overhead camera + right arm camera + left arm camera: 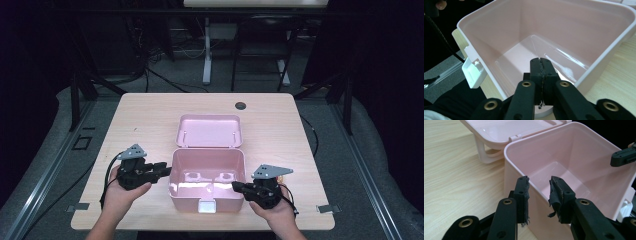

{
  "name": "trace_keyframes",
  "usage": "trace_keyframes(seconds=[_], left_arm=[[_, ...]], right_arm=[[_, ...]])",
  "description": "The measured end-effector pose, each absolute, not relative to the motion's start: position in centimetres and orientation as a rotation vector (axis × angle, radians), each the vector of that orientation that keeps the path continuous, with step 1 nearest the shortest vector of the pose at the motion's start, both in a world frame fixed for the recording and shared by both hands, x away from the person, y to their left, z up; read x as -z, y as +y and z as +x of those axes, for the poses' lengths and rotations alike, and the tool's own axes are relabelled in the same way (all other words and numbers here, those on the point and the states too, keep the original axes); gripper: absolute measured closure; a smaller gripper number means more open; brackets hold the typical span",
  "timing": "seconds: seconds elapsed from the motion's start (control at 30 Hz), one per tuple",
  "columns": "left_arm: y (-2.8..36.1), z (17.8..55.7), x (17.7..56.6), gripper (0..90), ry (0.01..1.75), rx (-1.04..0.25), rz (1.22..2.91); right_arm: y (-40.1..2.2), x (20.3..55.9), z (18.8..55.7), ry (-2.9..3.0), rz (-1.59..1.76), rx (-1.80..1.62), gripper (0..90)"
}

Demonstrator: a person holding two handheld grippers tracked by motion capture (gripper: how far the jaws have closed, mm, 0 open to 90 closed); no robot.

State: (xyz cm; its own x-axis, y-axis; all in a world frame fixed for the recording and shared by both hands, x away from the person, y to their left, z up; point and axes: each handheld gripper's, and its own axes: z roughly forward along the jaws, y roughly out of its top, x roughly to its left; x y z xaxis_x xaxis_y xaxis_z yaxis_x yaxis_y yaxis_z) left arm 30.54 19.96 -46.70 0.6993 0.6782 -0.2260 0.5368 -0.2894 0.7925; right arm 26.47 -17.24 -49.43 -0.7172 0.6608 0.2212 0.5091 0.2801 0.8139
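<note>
Your left gripper (539, 195): fingers apart, straddling the open pink plastic box's (207, 172) left wall. Your right gripper (541, 72): fingers together, nothing held, over its right rim.

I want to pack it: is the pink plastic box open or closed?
Open: the pink plastic box shows a bare inside, its hinged lid folded back on the table.

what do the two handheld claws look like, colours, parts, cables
Both are black. The left claw and right claw each carry a grey three-cornered plate on top and trail a black cable. Brass-coloured rivets dot the jaw arms, and the black pads look frayed. No sleeves show on the forearms.
</note>
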Motion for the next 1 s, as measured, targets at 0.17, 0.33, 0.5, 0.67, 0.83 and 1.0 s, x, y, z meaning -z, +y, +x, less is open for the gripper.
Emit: trace_keyframes(seconds=[0.17, 0.33, 0.5, 0.67, 0.83, 1.0], left_arm=[[20.0, 29.9, 46.8, 65.1, 0.93, -0.183, 1.977], [20.6, 29.6, 46.8, 62.4, 0.945, -0.193, 1.971], [21.1, 29.4, 46.8, 58.8, 0.959, -0.187, 1.956], [21.2, 29.1, 46.7, 56.9, 0.961, -0.194, 1.948], [21.5, 29.2, 46.3, 55.9, 0.967, -0.19, 1.932], [21.9, 29.3, 46.1, 55.3, 0.964, -0.173, 1.91]], right_arm=[[-17.0, 48.8, 26.5, 2.397, 1.088, -1.402, 83.8], [-17.2, 47.2, 26.4, 2.36, 1.066, -1.426, 75.5], [-17.9, 45.9, 26.6, 2.351, 1.044, -1.416, 64.6], [-18.5, 45.2, 27.0, 2.32, 1.041, -1.433, 58.7], [-18.8, 44.6, 27.3, 2.294, 1.041, -1.449, 53.1], [-19.5, 44.4, 27.6, 2.272, 1.083, -1.455, 46.5]])
